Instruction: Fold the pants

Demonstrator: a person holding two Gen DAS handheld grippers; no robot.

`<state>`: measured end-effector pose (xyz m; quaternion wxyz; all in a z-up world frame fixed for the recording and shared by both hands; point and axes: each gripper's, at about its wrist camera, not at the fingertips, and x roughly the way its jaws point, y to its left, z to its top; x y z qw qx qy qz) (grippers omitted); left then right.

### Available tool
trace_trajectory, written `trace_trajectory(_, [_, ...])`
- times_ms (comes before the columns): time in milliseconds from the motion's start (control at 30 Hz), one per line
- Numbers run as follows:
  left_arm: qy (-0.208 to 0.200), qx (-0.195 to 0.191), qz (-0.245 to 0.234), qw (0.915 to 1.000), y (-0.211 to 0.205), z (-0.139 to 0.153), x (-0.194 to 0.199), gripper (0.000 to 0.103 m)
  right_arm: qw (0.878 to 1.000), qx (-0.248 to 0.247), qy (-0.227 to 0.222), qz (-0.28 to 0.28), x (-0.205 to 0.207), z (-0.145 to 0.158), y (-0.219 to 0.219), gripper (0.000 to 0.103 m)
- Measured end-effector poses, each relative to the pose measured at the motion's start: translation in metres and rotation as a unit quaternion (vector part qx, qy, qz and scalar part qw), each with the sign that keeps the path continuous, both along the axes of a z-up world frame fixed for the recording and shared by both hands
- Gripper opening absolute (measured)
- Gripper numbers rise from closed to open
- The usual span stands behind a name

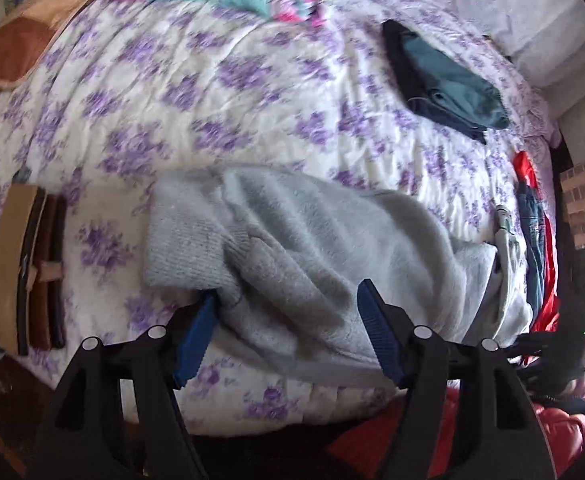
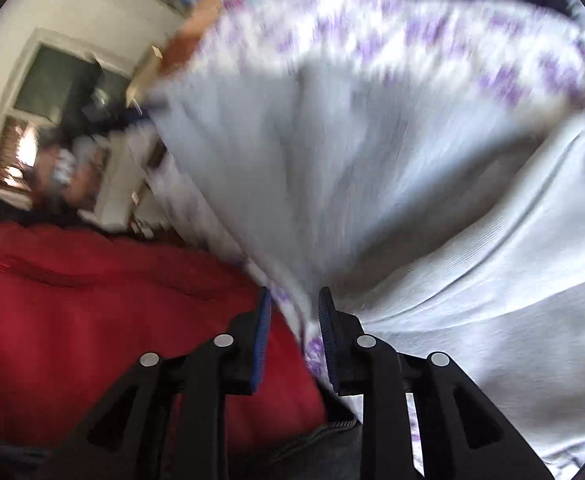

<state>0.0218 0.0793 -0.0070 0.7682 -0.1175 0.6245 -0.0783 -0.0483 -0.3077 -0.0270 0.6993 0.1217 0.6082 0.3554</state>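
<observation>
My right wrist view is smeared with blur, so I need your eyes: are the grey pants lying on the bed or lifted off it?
Observer: The left wrist view shows the grey pants lying bunched and creased on the floral bed cover, not spread flat.
Operator: Is the left gripper holding them?
Observer: No. It is open, with its fingers astride the near edge of the cloth and the pads not pressing on it.
Operator: Is anything else on the bed?
Observer: A folded dark teal garment lies apart from the pants, farther back on the right.
</observation>
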Motion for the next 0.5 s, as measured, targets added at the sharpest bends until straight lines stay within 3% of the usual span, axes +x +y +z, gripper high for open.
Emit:
trace_trajectory(33, [0.010, 0.005, 0.019, 0.9997, 0.010, 0.001, 0.000, 0.066, 0.999, 0.005, -0.020, -0.032, 0.007, 0.011, -0.012, 0.049])
trace_trajectory(100, [0.007, -0.007, 0.060, 0.9982, 0.027, 0.010, -0.007, 0.066, 0.991, -0.037, -0.056, -0.115, 0.024, 0.024, -0.033, 0.067])
trace_trajectory(200, [-0.027, -0.030, 0.097, 0.9945, 0.034, 0.032, -0.017, 0.066, 0.949, -0.184, -0.082, -0.242, 0.065, 0.018, -0.062, 0.067])
trace_trajectory(267, [-0.045, -0.053, 0.093, 0.9933, 0.023, 0.038, -0.018, 0.068, 0.932, -0.221, -0.085, -0.275, 0.083, 0.008, -0.065, 0.067])
trace_trajectory(333, [-0.034, -0.050, 0.077, 0.9952, 0.004, 0.025, -0.014, 0.071, 0.933, -0.211, -0.068, -0.284, 0.097, -0.005, -0.062, 0.067])
trace_trajectory(400, [-0.014, -0.052, 0.059, 0.9968, -0.015, 0.000, -0.009, 0.074, 0.923, -0.242, -0.063, -0.291, 0.101, -0.020, -0.059, 0.067])
trace_trajectory(500, [0.058, -0.001, 0.038, 0.9976, -0.035, -0.062, -0.014, 0.074, 0.917, -0.263, -0.045, -0.295, 0.099, -0.033, -0.064, 0.067])
